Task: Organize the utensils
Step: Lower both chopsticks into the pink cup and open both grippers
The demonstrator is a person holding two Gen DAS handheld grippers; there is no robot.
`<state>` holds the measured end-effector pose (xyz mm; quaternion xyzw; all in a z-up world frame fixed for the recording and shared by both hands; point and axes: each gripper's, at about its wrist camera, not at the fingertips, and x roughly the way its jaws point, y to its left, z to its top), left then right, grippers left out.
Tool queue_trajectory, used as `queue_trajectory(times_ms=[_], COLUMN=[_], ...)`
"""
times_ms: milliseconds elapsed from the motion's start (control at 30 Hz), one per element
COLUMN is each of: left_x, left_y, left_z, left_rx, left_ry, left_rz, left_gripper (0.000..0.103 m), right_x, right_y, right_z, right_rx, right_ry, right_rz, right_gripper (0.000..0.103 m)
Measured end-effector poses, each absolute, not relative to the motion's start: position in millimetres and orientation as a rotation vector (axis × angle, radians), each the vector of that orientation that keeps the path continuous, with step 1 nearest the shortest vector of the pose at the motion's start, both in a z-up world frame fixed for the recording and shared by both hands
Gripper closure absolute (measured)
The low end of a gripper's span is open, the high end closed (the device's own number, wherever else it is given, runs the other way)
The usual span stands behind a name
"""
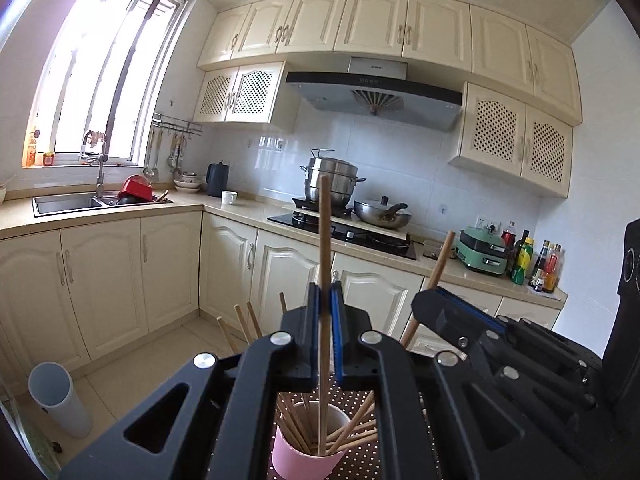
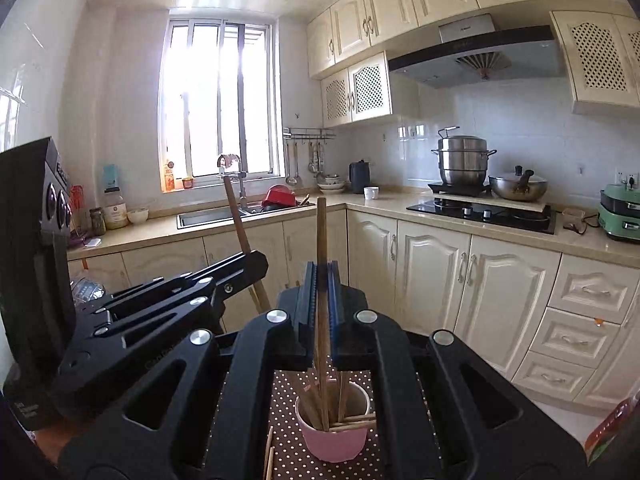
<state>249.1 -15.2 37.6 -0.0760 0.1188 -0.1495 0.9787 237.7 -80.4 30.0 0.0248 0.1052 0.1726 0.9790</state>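
Note:
My left gripper [image 1: 325, 300] is shut on a light wooden chopstick [image 1: 324, 248] that stands upright with its lower end in a pink cup [image 1: 304, 460] full of several chopsticks. My right gripper [image 2: 323, 280] is shut on a darker wooden chopstick [image 2: 321, 232], upright, with its lower end in the same pink cup [image 2: 334, 440]. Each gripper shows in the other's view: the right gripper [image 1: 440, 300] at the right, the left gripper [image 2: 256, 264] at the left, each with its stick. The cup stands on a brown dotted cloth [image 2: 288, 440].
Loose chopsticks [image 2: 269, 456] lie on the cloth left of the cup. Kitchen counter with sink [image 2: 212, 214], stove [image 2: 480, 210], pots and bottles [image 1: 536, 260] lies beyond. A grey bin [image 1: 60, 400] stands on the floor at the left.

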Motion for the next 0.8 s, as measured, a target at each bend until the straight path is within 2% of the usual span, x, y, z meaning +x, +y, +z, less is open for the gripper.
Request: queue_trajectory(times_ms=[667, 700, 733, 800], left_x=[266, 265, 265, 263], left_y=[-9, -7, -7, -6], left_z=[-5, -6, -6, -6], left_rx=[-0.117, -0.117, -0.118, -0.114], left_ry=[0.367, 0.369, 0.370, 0.369], left_rz=[-0.293, -0.287, -0.285, -0.279], left_gripper=[0.096, 0.093, 0.084, 0.078], right_x=[246, 247, 246, 246], right_y=[-78, -78, -78, -77], right_z=[-6, -6, -7, -9], right_rx=[0.061, 0.062, 0.063, 0.064], right_ry=[0.333, 0.337, 0.340, 0.345], right_rz=[0.356, 0.357, 0.357, 0.357], right_gripper=[0.097, 0.097, 0.097, 0.097])
